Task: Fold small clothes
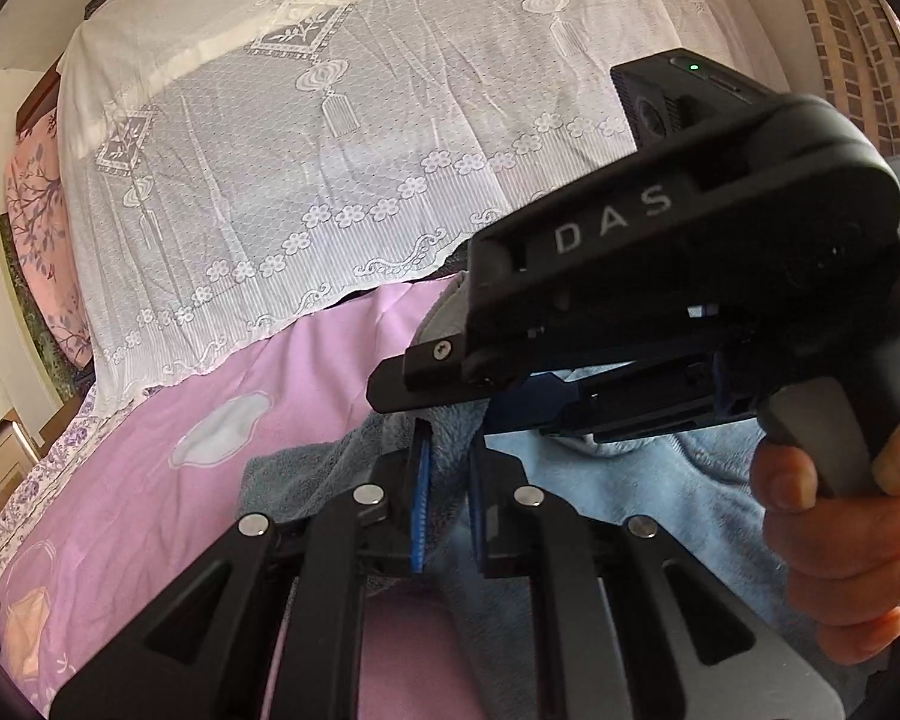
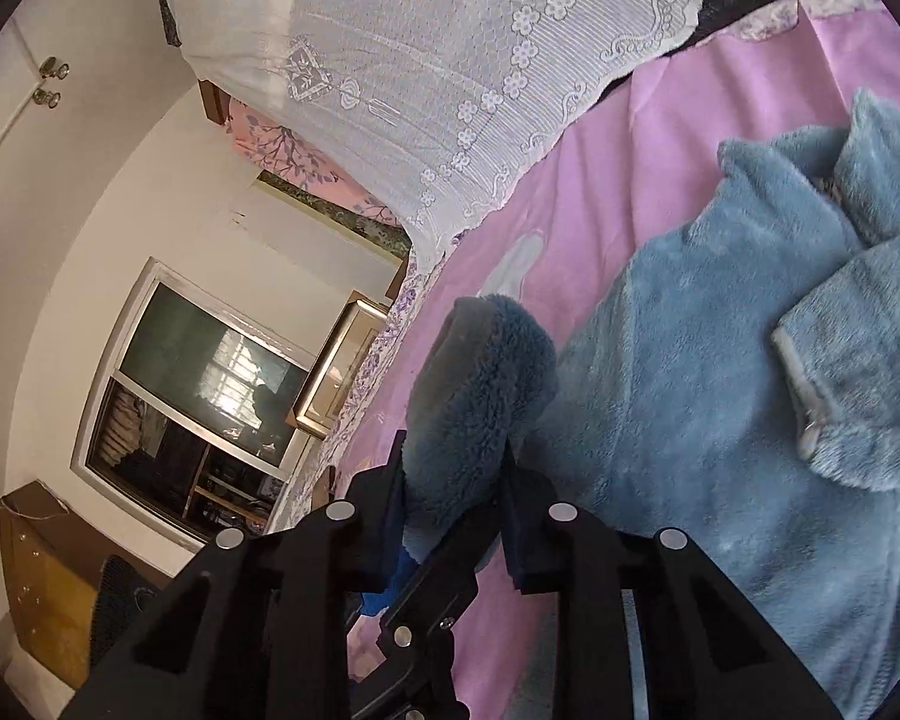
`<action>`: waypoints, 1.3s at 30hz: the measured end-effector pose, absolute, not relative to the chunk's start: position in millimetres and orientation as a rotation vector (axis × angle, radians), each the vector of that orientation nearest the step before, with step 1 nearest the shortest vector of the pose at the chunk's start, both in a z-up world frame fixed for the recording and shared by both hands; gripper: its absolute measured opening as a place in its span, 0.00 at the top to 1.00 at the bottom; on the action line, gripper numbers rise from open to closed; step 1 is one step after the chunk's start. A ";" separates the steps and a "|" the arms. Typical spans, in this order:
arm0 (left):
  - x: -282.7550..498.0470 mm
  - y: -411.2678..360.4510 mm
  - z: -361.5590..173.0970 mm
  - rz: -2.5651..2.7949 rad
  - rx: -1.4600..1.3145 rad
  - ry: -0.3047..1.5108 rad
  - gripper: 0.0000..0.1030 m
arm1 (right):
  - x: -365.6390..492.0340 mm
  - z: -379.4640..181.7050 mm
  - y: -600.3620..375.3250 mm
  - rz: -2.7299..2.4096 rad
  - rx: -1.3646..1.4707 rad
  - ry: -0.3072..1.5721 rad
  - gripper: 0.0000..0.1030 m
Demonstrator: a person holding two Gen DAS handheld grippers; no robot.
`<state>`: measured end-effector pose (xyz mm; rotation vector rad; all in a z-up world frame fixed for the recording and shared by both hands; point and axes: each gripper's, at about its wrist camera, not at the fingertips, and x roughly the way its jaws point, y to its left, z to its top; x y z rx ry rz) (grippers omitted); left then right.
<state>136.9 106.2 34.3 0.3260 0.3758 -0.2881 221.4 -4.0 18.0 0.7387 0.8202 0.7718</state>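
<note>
A small blue fleece jacket (image 2: 720, 360) with a zip lies on the pink bedsheet (image 2: 630, 138). My right gripper (image 2: 450, 492) is shut on the jacket's sleeve cuff (image 2: 480, 372), which stands up between the pads. In the left wrist view my left gripper (image 1: 450, 498) is shut on a fold of the same blue fleece (image 1: 450, 420). The right gripper's black body (image 1: 660, 276) crosses just above and ahead of the left one, held by a hand (image 1: 840, 528).
A white lace cover (image 1: 330, 150) drapes over the far part of the bed. A floral pillow (image 1: 36, 228) lies at the left. In the right wrist view a wall, a window (image 2: 210, 396) and a wooden cabinet (image 2: 42, 588) stand beyond the bed's edge.
</note>
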 end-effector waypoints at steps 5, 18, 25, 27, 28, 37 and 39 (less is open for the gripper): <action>143.1 52.9 48.3 -0.330 0.386 0.350 0.90 | 219.8 37.6 -55.5 0.737 0.698 0.748 0.74; 167.1 -45.7 27.8 -0.326 0.436 0.410 0.90 | 230.7 15.3 -156.2 0.623 0.712 0.750 0.74; 175.6 -42.5 12.2 -0.357 0.401 0.461 0.59 | 246.0 -6.7 -180.7 0.557 0.751 0.760 0.77; 168.2 -31.1 14.7 -0.355 0.398 0.436 0.39 | 248.3 -10.6 -188.7 0.526 0.757 0.750 0.78; 164.8 -22.8 17.7 -0.351 0.388 0.425 0.34 | 249.9 -12.6 -193.0 0.512 0.759 0.747 0.78; 185.5 65.0 35.9 -0.164 0.196 0.491 0.15 | 262.8 -34.9 -224.3 0.325 0.719 0.791 0.66; 202.9 79.7 27.5 -0.109 0.193 0.548 0.15 | 261.3 -38.9 -234.8 0.251 0.728 0.800 0.60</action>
